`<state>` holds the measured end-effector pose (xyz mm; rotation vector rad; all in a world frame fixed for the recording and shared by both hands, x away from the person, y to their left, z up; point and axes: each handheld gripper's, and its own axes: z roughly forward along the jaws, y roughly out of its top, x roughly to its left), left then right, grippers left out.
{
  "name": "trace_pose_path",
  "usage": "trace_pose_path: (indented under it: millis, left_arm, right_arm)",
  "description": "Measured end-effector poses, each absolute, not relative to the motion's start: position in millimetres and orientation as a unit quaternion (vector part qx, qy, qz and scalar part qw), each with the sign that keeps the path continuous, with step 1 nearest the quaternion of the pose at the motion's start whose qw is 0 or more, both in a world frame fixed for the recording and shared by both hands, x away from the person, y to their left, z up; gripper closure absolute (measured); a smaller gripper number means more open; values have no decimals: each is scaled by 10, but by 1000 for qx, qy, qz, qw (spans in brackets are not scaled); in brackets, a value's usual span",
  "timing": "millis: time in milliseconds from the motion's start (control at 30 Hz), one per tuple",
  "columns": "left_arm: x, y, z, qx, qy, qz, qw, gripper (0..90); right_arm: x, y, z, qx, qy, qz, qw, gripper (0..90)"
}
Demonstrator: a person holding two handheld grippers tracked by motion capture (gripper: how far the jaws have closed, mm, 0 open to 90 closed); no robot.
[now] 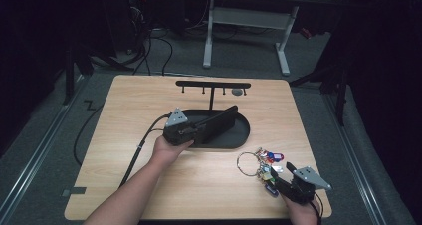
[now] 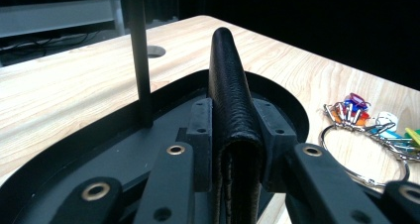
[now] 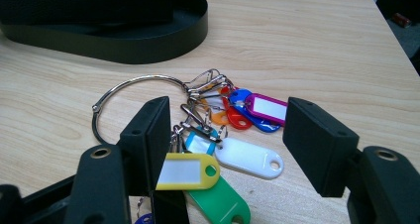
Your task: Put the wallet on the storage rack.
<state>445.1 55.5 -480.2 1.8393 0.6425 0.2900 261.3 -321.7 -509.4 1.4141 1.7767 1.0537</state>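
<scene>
You are holding the black wallet [image 2: 233, 115] on edge between the pads of your left gripper [image 2: 233, 144], just over the black oval tray [image 2: 99, 149] with the stand's post [image 2: 140, 60] beside it. This looks like the placing step. Your right gripper [image 3: 225, 149] is resting spread over the key ring [image 3: 133, 92] and its coloured tags [image 3: 233, 135], pinching nothing. Next, you are likely lowering the wallet ahead into the tray before letting go.
</scene>
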Motion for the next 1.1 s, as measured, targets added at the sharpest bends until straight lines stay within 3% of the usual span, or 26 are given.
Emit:
trace_pose_path:
  millis: [333,1100]
  left_arm:
    - [4336,662,-4812,783,272,142,541,630]
    - [4447,867,-4919,763,325,180,530,587]
  right_arm:
    - [2613,-3200,-5100,535,679,395,311,355]
    - [2632,-3196,-5127,537,682,393,304,355]
